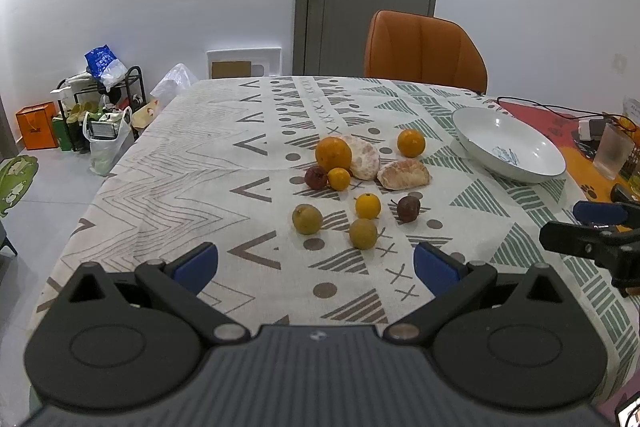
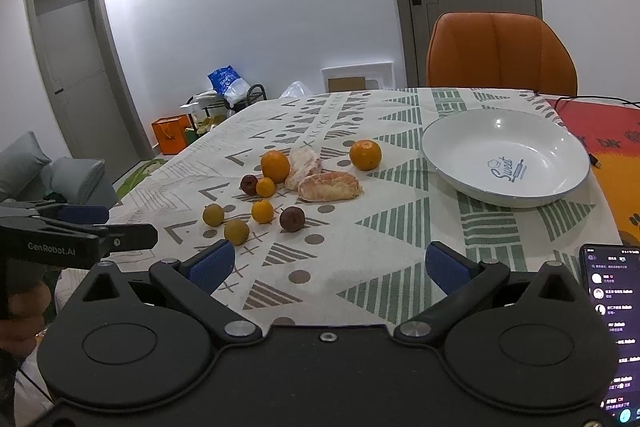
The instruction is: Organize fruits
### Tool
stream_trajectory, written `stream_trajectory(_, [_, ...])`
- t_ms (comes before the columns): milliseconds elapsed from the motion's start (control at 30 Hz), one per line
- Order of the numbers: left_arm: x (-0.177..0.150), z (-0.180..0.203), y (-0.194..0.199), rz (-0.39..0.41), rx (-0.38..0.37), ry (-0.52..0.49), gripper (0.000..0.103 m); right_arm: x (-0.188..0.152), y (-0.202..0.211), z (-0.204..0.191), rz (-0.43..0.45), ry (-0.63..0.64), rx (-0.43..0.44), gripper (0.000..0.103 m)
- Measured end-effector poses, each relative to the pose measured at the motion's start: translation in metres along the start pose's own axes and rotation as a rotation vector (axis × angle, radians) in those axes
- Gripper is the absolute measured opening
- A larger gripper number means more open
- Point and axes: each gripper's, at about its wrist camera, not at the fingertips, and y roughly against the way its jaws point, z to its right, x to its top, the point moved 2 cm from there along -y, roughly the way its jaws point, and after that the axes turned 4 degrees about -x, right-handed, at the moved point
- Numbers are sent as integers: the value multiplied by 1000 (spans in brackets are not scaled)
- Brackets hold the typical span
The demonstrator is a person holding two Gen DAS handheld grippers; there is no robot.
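Observation:
Several fruits lie loose on the patterned tablecloth (image 1: 168, 163): a big orange (image 1: 333, 153), a far orange (image 1: 411, 142), two peeled citrus pieces (image 1: 404, 174), small oranges (image 1: 367, 205), two yellow-green fruits (image 1: 307, 219) and two dark red ones (image 1: 408, 209). A white bowl (image 1: 540, 147) (image 2: 460, 147) stands empty to their right. My left gripper (image 1: 316, 265) is open, above the near cloth just short of the fruits. My right gripper (image 2: 330, 267) is open too, nearer than the fruits (image 2: 263, 211) and the bowl, with nothing between its fingers.
An orange chair (image 1: 424, 51) stands behind the table's far edge. A lit phone (image 2: 612, 327) lies at the near right. Cables, a glass (image 1: 614, 151) and small items crowd the red mat at the right. Bags and a rack (image 1: 96, 107) sit on the floor at left.

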Motion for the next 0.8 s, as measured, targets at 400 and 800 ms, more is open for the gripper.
stream_trajectory(400, [0,2,-1,0,-2,-6,103,-1,-2,-1,-7,3,6,103])
stream_trajectory(800, [-4,0,-4,19,-9,6,103,-5,-9,2,-19,2,-3,103])
